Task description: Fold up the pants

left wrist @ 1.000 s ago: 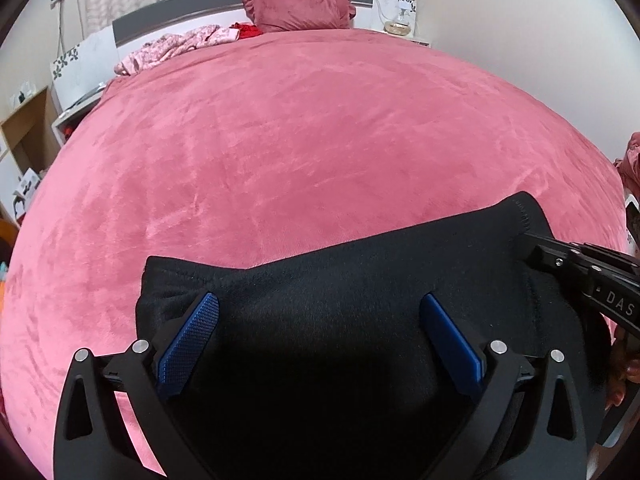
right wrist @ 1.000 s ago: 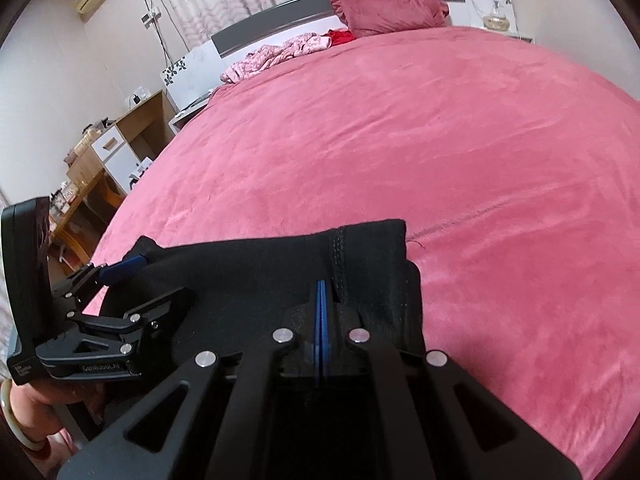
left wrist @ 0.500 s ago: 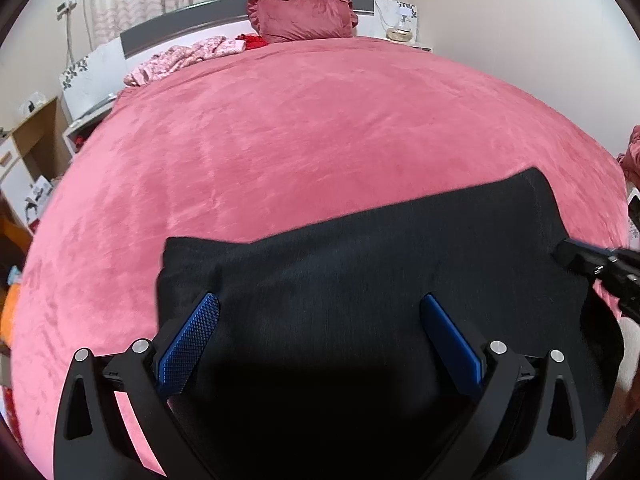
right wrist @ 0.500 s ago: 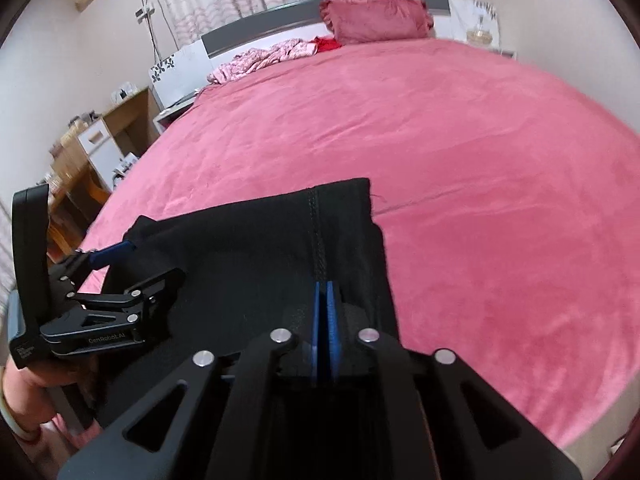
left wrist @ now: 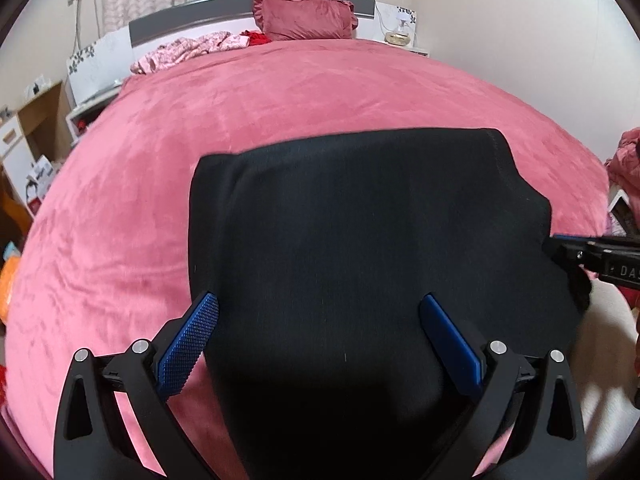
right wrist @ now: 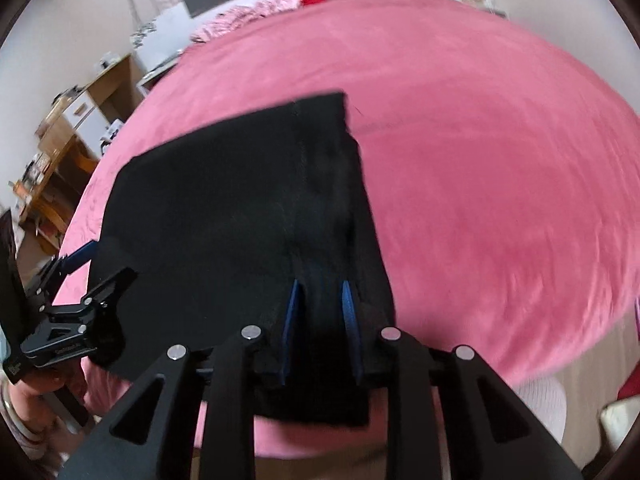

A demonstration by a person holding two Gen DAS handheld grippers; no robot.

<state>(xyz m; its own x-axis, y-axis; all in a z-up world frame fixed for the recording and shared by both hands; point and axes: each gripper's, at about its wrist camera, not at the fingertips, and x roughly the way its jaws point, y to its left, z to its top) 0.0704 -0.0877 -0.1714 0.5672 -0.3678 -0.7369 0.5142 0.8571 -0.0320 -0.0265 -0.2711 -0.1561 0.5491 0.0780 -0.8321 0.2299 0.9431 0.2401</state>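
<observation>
The black pants (left wrist: 360,232) lie folded in a rectangle near the foot edge of the pink bed (left wrist: 280,112). They also show in the right wrist view (right wrist: 240,208). My left gripper (left wrist: 320,316) is open over the near edge of the pants, its blue pads (left wrist: 188,344) wide apart with nothing between them. My right gripper (right wrist: 320,296) has its jaws a little apart over the right near corner of the pants, and the cloth lies loose between the pads. The right gripper shows at the right edge of the left wrist view (left wrist: 600,256). The left gripper shows at the lower left of the right wrist view (right wrist: 76,300).
A pink pillow (left wrist: 304,20) and crumpled pink clothes (left wrist: 192,50) lie at the head of the bed. Wooden shelves (right wrist: 60,144) stand left of the bed. A nightstand with a lamp (left wrist: 400,36) is at the far right. The bed's foot edge is just under my grippers.
My right gripper has opened and let go of the pants corner. The pants now lie flatter and further onto the bed. My left gripper stayed open and drew back a little.
</observation>
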